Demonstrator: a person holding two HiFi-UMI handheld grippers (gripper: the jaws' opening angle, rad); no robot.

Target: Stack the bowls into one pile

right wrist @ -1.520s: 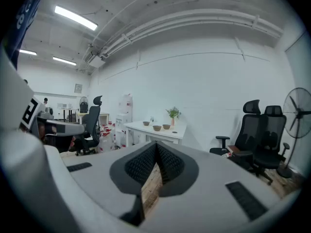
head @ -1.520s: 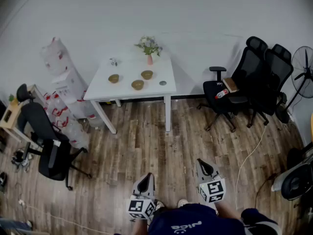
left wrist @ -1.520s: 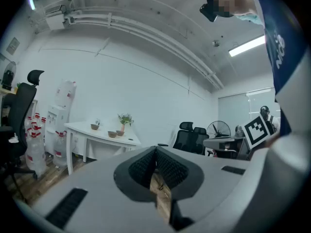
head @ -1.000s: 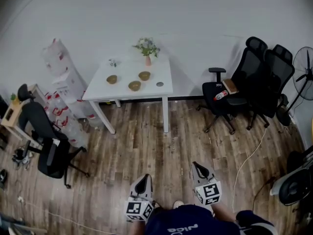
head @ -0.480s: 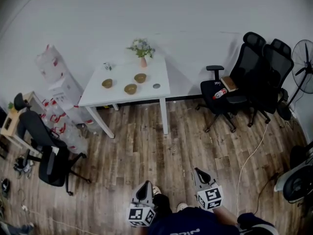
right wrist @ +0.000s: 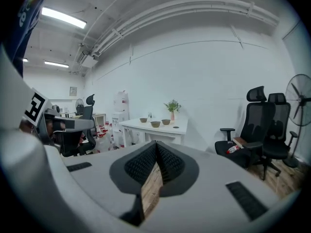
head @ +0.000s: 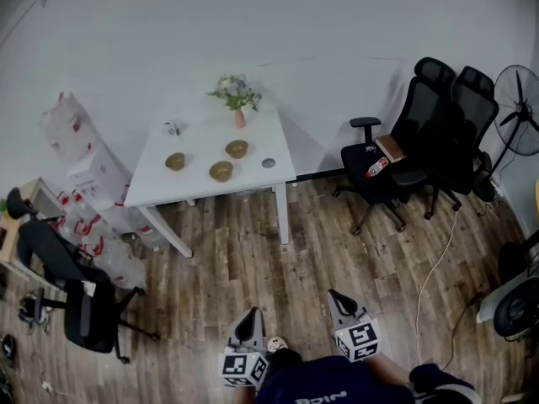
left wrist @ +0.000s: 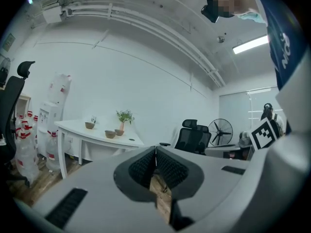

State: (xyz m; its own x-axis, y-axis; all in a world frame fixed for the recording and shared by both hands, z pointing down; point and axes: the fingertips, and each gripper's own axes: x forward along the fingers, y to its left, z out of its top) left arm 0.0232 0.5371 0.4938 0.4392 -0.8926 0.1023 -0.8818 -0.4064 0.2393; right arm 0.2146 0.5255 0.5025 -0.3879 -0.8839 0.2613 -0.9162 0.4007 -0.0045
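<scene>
An office: black swivel chairs [head: 421, 133], a white table [head: 210, 188], a fan [head: 518, 99], wood floor [head: 295, 268].

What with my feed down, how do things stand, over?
Left gripper, right gripper shut, empty. Three round brown bowls apart on white table, unstacked. Wooden floor between looks bare.

On the table [head: 198, 137], the front bowl [head: 221, 171] has the left bowl [head: 175, 162] at its 9 o'clock and the rear bowl [head: 237, 148] at its 1 o'clock, all apart. The vase [head: 239, 118] stands behind them. Office chairs [head: 396, 171] stand at the table's 3 o'clock.
</scene>
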